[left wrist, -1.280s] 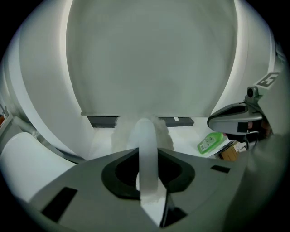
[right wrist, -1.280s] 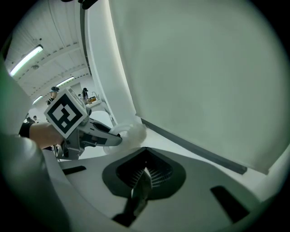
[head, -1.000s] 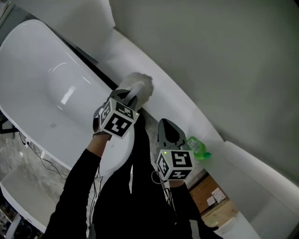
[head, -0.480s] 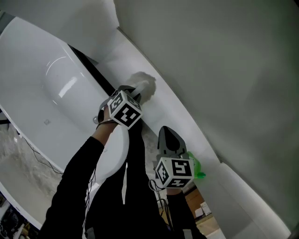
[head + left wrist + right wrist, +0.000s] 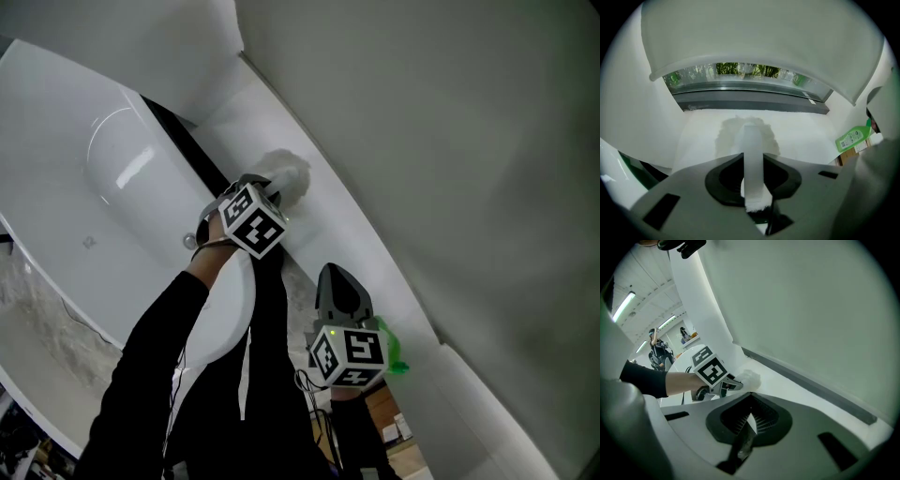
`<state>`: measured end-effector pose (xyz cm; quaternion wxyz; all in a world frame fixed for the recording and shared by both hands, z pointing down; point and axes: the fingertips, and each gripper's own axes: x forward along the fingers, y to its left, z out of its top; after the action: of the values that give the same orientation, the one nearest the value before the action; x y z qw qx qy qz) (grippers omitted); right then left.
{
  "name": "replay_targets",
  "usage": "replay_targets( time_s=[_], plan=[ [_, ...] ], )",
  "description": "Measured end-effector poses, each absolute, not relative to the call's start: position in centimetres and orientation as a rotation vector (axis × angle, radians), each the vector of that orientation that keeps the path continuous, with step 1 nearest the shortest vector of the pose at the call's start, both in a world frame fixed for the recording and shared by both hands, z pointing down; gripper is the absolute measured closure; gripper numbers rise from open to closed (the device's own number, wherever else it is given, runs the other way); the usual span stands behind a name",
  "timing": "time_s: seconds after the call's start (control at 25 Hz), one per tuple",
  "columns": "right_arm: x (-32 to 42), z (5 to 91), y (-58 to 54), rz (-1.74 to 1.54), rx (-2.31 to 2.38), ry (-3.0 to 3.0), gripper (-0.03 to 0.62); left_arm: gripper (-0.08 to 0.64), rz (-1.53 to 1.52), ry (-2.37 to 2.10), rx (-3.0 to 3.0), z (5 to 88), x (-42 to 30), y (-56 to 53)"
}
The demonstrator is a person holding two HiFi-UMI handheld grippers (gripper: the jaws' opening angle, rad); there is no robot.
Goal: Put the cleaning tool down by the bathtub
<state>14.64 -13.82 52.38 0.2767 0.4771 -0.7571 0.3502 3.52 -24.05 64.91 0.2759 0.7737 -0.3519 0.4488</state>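
The cleaning tool is a white fluffy pad on a flat white handle. Its pad rests on the white ledge beside the bathtub. My left gripper is shut on the handle and reaches over the tub's end toward the ledge. The right gripper view also shows that gripper with the pad in front of it. My right gripper hangs lower and nearer to me, apart from the tool, jaws together with nothing between them.
A dark gap runs between tub and ledge. A grey wall rises behind the ledge. A green bottle stands by my right gripper. Cardboard boxes sit below it. People stand far off.
The left gripper has turned and shifted slightly along the ledge with the tool still in it. The right gripper sits lower in the head view.
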Motion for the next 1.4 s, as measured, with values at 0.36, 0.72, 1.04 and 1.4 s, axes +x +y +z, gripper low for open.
replay_targets(
  time_s=[0.36,0.72,1.04,1.4],
  plan=[
    [14.9,53.6,-14.0,0.959,1.284,-1.990,0.592,0.466,1.246,-0.932,2.040,67.2,3.4,-24.3],
    [15.0,54.4,-13.8,0.954,1.281,-1.962,0.592,0.466,1.251,-0.888,2.007,69.3,3.3,-23.9],
    [14.4,54.4,-14.1,0.957,1.276,-1.959,0.592,0.466,1.254,-0.872,2.019,69.5,3.5,-24.2],
    [14.4,54.5,-14.4,0.954,1.261,-1.961,0.592,0.435,1.264,-0.880,2.016,69.6,3.7,-24.0]
  ],
)
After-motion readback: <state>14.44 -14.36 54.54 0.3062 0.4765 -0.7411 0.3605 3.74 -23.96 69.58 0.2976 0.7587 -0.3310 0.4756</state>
